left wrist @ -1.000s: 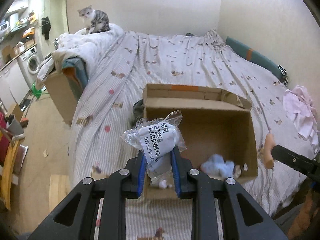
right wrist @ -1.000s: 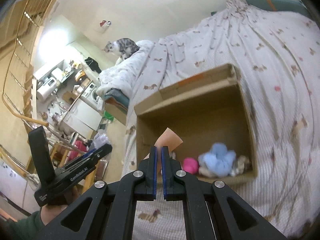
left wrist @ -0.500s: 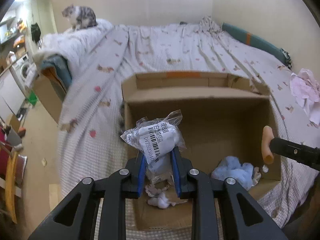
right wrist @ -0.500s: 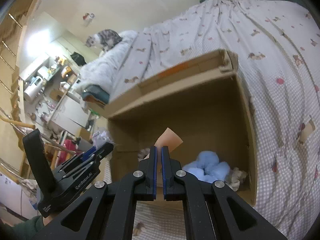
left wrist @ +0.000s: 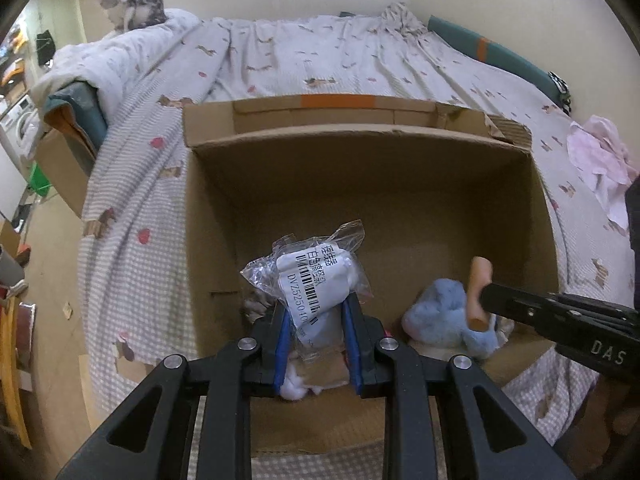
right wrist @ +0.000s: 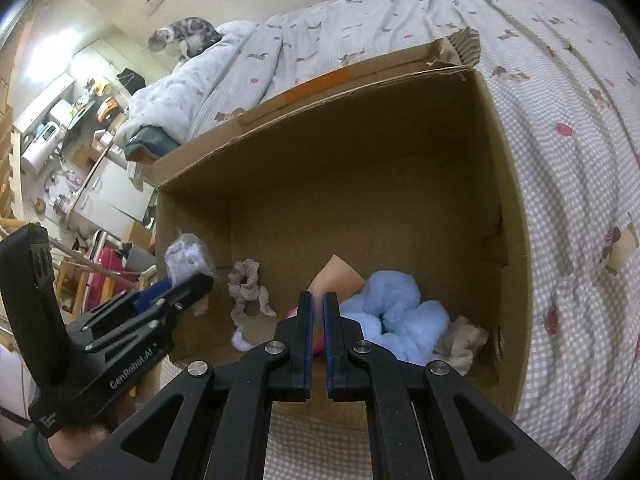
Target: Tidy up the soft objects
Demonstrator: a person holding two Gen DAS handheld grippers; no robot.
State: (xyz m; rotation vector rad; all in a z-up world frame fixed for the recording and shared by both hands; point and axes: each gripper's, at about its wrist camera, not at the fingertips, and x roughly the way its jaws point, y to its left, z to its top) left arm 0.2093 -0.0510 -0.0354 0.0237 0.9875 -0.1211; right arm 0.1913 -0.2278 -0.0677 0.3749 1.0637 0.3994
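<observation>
An open cardboard box lies on the bed; it also shows in the right wrist view. My left gripper is shut on a clear plastic bag with a white soft item and barcode label, held over the box's near left part. My right gripper is shut on a flat peach-coloured soft piece, held over the box beside a blue plush. In the box also lie a beige scrunchie, a white fluff ball, a pink item and a cream cloth.
The bed has a checked patterned cover. A cat sits on a duvet at the far left corner. A pink cloth lies at the right. A second cardboard box stands off the bed's left side.
Both grippers have moved forward and down over the open box with their items still held. The box now fills both views.
</observation>
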